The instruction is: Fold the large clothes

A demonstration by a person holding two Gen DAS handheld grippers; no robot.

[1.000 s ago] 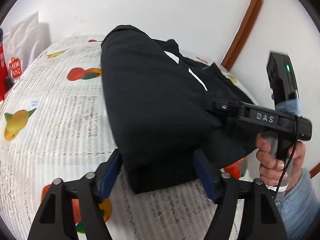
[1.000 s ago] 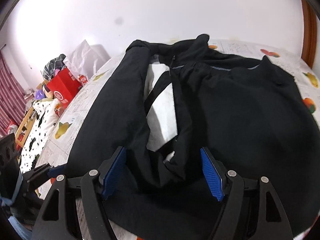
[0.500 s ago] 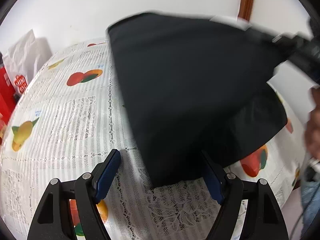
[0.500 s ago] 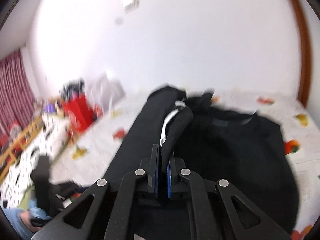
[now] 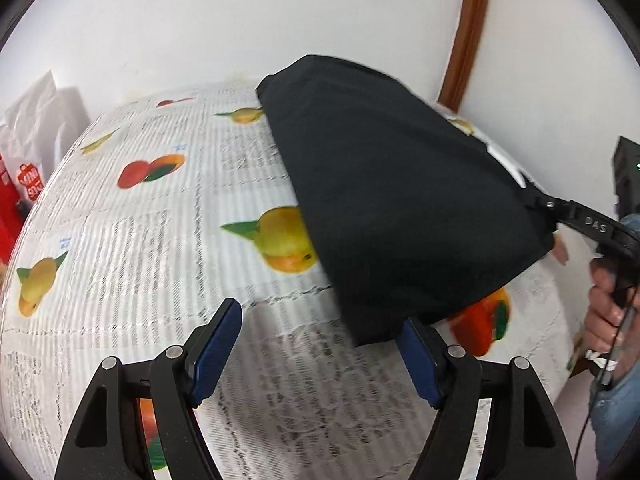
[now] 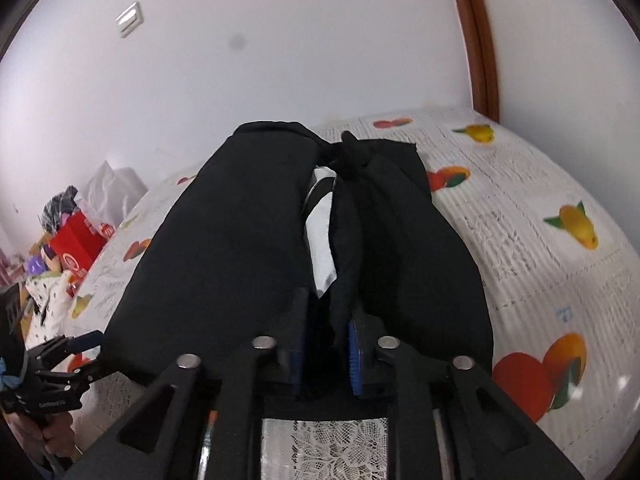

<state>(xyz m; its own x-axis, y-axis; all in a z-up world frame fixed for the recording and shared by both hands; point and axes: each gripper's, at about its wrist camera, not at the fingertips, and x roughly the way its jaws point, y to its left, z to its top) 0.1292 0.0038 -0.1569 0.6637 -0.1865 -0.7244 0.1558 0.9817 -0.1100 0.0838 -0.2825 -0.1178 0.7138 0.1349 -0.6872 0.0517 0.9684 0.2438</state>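
Observation:
A large black garment [image 5: 400, 200] with a white lining [image 6: 320, 232] lies on the fruit-print tablecloth [image 5: 140, 240]. My right gripper [image 6: 326, 320] holds a bunched fold of the garment [image 6: 240, 240] between its blue pads, and its jaws are opening. In the left wrist view that right gripper [image 5: 540, 204] pulls the cloth taut and lifts its near edge off the table. My left gripper [image 5: 318, 316] hovers over bare tablecloth, wide apart and closing slightly. The garment's lower corner hangs just beside its right finger [image 5: 416, 356]. The left gripper [image 6: 80, 344] also shows at the table's left edge.
A red bag [image 6: 76, 248] and a white plastic bag [image 5: 36, 128] stand off the table's far left end. A white wall and a brown door frame [image 5: 468, 32] lie behind. A person's hand [image 5: 608, 300] grips the right tool at the right edge.
The right gripper shut on a fold of the garment, then pulled it up and rightward. The cloth has slid out from between the left fingers, uncovering tablecloth.

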